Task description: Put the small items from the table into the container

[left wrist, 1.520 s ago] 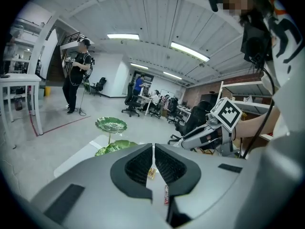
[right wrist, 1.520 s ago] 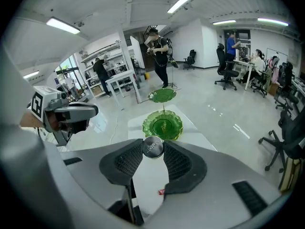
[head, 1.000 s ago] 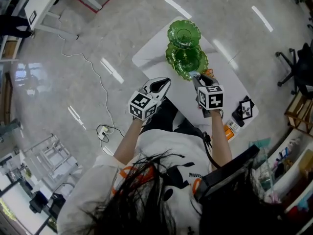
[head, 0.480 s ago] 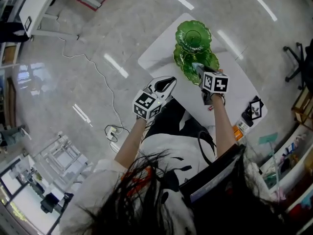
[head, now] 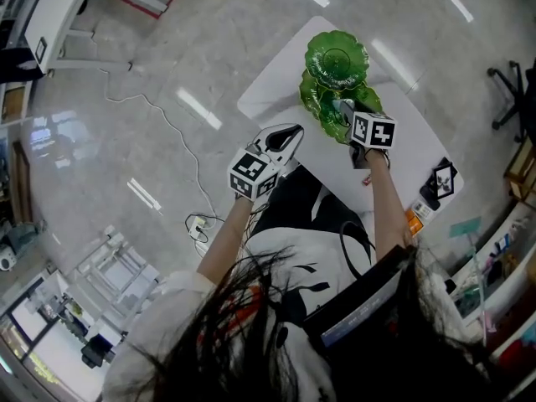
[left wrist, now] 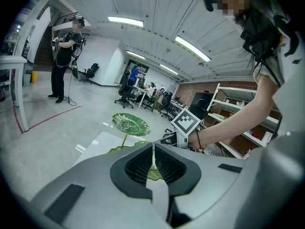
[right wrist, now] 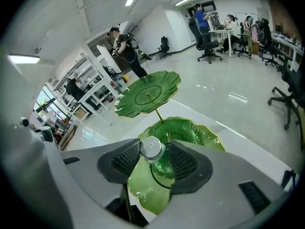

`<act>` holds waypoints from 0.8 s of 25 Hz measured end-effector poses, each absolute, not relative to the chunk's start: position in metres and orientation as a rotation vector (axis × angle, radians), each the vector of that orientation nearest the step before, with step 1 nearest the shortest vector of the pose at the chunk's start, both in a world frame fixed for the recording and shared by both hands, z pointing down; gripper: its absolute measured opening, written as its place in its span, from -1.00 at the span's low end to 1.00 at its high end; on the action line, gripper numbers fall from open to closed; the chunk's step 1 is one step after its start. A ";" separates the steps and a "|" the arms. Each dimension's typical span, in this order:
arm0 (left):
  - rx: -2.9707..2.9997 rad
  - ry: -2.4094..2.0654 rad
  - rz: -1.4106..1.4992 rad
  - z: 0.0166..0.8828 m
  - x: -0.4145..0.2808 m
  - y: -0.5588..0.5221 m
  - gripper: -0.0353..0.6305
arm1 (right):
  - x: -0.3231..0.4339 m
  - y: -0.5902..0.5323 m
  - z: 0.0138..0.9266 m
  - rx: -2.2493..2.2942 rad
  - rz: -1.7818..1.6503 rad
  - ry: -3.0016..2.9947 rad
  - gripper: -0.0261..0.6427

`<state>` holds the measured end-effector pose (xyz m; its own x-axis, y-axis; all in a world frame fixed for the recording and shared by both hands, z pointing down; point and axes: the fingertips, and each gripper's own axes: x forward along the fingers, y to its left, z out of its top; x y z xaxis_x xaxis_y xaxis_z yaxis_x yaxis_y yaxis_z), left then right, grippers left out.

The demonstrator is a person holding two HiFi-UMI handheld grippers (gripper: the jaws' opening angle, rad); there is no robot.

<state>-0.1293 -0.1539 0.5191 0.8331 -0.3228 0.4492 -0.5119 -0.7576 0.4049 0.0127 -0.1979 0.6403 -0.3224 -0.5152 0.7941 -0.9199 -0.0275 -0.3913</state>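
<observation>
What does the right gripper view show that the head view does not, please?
Only the right gripper view shows a small silver disc between the right gripper's opening jaws, above the lower leaf dish. Only the head view shows the left gripper, apart from the dishes, and a floor cable. Both show the two-tier green stand and the white table.
</observation>
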 end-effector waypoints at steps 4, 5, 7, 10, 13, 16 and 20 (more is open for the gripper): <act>2.494 -0.594 0.479 0.519 -0.126 -0.154 -0.86 | 0.013 -0.198 0.633 1.489 1.276 -1.847 -0.30; 2.495 -0.591 0.477 0.518 -0.125 -0.154 -0.86 | 0.013 -0.197 0.633 1.489 1.291 -1.860 -0.30; 2.498 -0.585 0.475 0.518 -0.123 -0.155 -0.86 | 0.013 -0.198 0.628 1.506 1.305 -1.884 -0.30; 2.504 -0.578 0.471 0.515 -0.121 -0.156 -0.86 | 0.015 -0.197 0.610 1.546 1.292 -1.906 -0.30; 2.509 -0.578 0.465 0.513 -0.121 -0.156 -0.86 | 0.018 -0.193 0.593 1.602 1.279 -1.928 -0.30; 2.511 -0.583 0.458 0.511 -0.118 -0.156 -0.86 | 0.019 -0.187 0.576 1.639 1.275 -1.962 -0.30; 2.528 -0.586 0.461 0.504 -0.116 -0.153 -0.86 | 0.018 -0.174 0.554 1.661 1.251 -1.996 -0.30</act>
<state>-0.1165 -0.1535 0.5042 0.8499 -0.3148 0.4225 -0.4846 -0.7819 0.3923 0.0183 -0.1745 0.5535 -0.3134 -0.6738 0.6691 -0.8959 -0.0237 -0.4436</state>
